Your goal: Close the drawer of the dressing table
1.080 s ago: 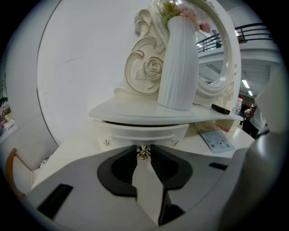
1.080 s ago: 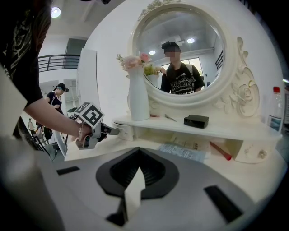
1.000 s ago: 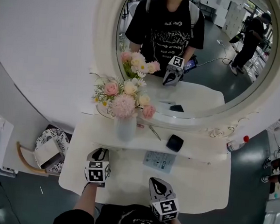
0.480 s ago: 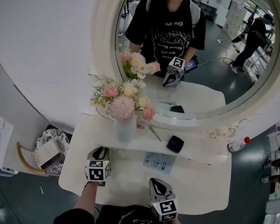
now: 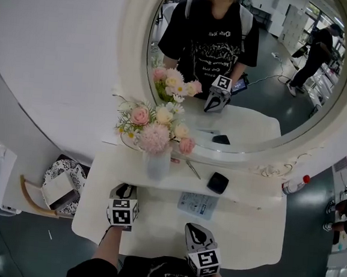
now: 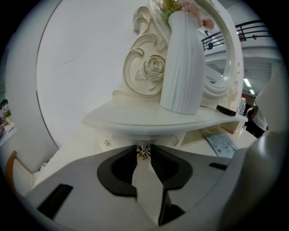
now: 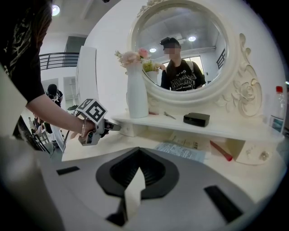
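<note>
The small drawer [image 7: 128, 129] sits under the left end of the dressing table's shelf [image 5: 247, 192]. Its front [image 6: 135, 140] looks close to flush beneath the shelf edge. My left gripper [image 6: 143, 153] is shut on the drawer's little metal knob [image 6: 143, 154], and it shows the same way, against the drawer front, in the right gripper view [image 7: 115, 127] and in the head view [image 5: 123, 191]. My right gripper [image 7: 140, 158] hovers shut and empty over the tabletop, near its front edge in the head view [image 5: 196, 232].
A white ribbed vase [image 5: 157, 163] of flowers stands on the shelf just above the drawer. A black box [image 5: 217, 182] rests further right, a leaflet [image 5: 196, 204] lies on the tabletop [image 5: 250, 232], and a bottle [image 5: 293, 186] stands at the right end. A chair [image 5: 58, 185] stands to the left.
The head view has shifted slightly. Both grippers stay where they were, with the left one still closed on the knob.
</note>
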